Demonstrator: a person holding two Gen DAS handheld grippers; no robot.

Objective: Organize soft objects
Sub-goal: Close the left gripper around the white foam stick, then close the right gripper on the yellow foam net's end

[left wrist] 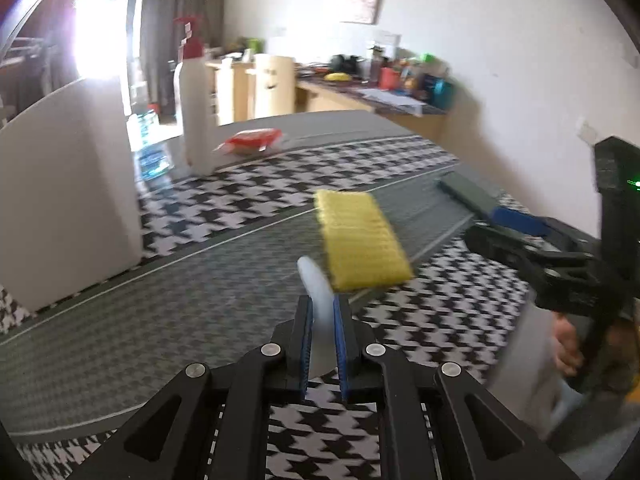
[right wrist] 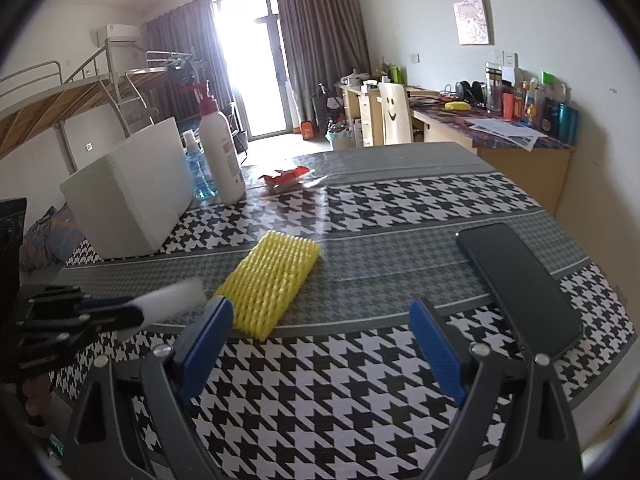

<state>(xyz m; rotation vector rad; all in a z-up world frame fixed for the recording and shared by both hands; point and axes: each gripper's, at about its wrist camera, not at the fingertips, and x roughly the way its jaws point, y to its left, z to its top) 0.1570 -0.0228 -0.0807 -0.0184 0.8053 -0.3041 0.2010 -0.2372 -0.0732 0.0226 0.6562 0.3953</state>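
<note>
The left gripper (left wrist: 323, 312) is closed tightly on a pale white foam piece (left wrist: 318, 286), which stands out between its blue pads above the near edge of the table with the black-and-white houndstooth cloth (right wrist: 360, 392). The right gripper (right wrist: 320, 320) is spread wide and holds nothing; it hangs over the near edge too. Just beyond the grippers, a yellow ribbed foam net sleeve (right wrist: 272, 280) lies flat on a grey stripe of the cloth, toward the middle. A dark smartphone (right wrist: 520, 284) lies at the right edge. Further, at the left edge, stands a white foam box (right wrist: 132, 192). Beside it are a small blue bottle (right wrist: 198, 168) and a tall white pump bottle with red top (right wrist: 220, 148). A red packet (right wrist: 286, 178) lies near the far edge.
</note>
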